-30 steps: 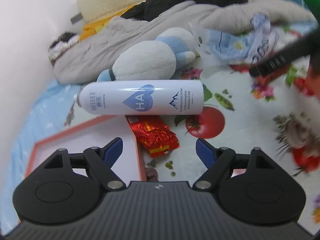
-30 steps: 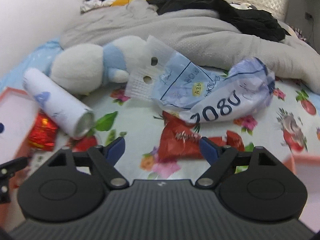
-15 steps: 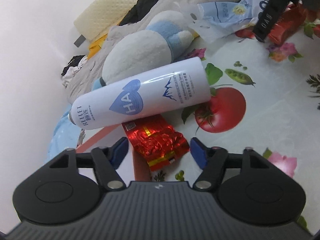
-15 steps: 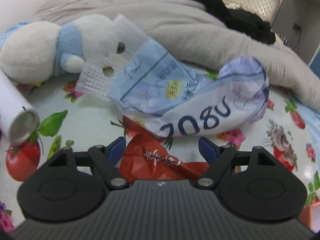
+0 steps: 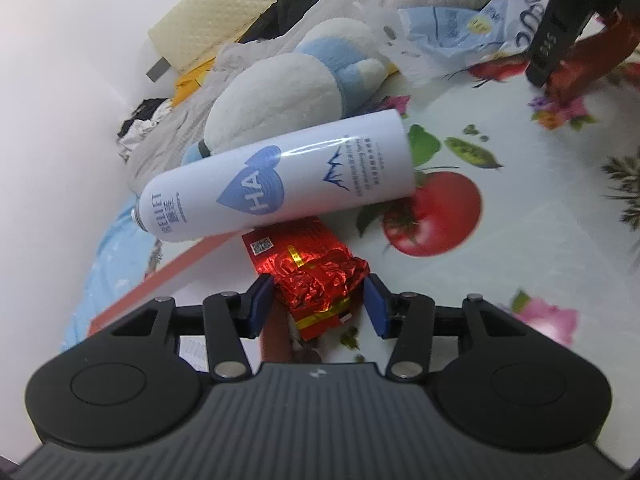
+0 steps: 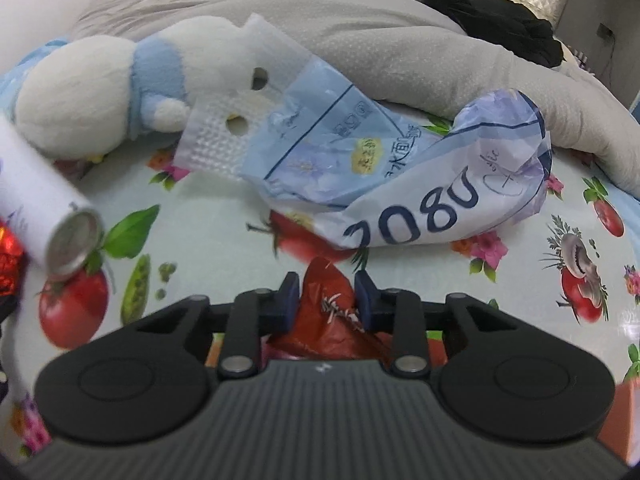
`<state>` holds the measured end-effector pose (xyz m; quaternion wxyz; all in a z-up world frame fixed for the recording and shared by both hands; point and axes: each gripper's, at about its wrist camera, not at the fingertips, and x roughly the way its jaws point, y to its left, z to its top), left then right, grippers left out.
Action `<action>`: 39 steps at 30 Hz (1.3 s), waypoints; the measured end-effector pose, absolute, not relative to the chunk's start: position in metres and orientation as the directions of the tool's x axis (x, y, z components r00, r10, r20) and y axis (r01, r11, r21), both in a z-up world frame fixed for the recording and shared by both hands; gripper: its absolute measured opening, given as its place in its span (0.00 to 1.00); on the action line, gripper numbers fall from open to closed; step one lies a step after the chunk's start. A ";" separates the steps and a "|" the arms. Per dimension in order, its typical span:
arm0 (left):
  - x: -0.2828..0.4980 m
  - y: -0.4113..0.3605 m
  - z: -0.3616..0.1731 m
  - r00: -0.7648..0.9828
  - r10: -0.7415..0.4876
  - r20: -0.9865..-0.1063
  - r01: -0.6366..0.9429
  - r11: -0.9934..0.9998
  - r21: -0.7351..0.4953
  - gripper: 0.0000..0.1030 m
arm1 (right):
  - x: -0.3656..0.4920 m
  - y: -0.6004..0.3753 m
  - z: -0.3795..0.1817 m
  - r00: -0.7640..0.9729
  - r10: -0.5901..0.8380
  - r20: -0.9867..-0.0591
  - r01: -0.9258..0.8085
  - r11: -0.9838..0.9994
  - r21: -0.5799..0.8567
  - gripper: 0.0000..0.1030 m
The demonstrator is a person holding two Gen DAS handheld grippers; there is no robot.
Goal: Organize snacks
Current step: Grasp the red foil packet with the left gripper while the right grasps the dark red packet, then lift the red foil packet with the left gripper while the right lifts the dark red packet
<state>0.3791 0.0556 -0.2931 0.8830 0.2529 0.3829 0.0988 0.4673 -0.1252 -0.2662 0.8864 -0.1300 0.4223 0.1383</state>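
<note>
A crinkled red foil snack packet (image 5: 308, 268) lies on the fruit-print cloth (image 5: 520, 208) just below a white spray can (image 5: 280, 184). My left gripper (image 5: 316, 304) has its blue pads on either side of the packet's near end, closed to its width. In the right wrist view, my right gripper (image 6: 325, 300) is shut on a red snack wrapper (image 6: 326, 312) and pinches its middle. The right gripper and its wrapper also show at the top right of the left wrist view (image 5: 560, 52).
A white and blue plush toy (image 6: 100, 88) lies behind the can (image 6: 40, 216). A crumpled blue and white plastic bag (image 6: 400, 184) lies beyond the right gripper. A grey blanket (image 6: 360, 32) and dark clothes are at the back. An orange-rimmed box (image 5: 168, 276) is at the left.
Both grippers moved forward and down onto their packets and their jaws narrowed from wide open. The right gripper closed on the red wrapper; the left closed around the foil packet.
</note>
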 end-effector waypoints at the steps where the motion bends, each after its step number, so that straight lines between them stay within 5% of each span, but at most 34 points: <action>1: 0.375 0.056 -0.291 0.688 0.359 -0.631 0.017 0.861 0.509 0.53 | 0.462 -0.124 -0.264 0.608 0.140 -0.782 -0.366 0.923 -0.119 0.29; 20: 0.280 0.059 -0.246 0.680 0.134 -0.721 -0.092 0.991 0.097 0.53 | 0.311 -0.133 -0.221 0.617 0.291 -0.731 -0.458 0.888 -0.033 0.27; 39: 0.191 0.044 -0.177 0.739 0.053 -0.672 -0.130 0.989 -0.065 0.53 | 0.185 -0.158 -0.178 0.690 0.356 -0.630 -0.393 0.915 0.086 0.28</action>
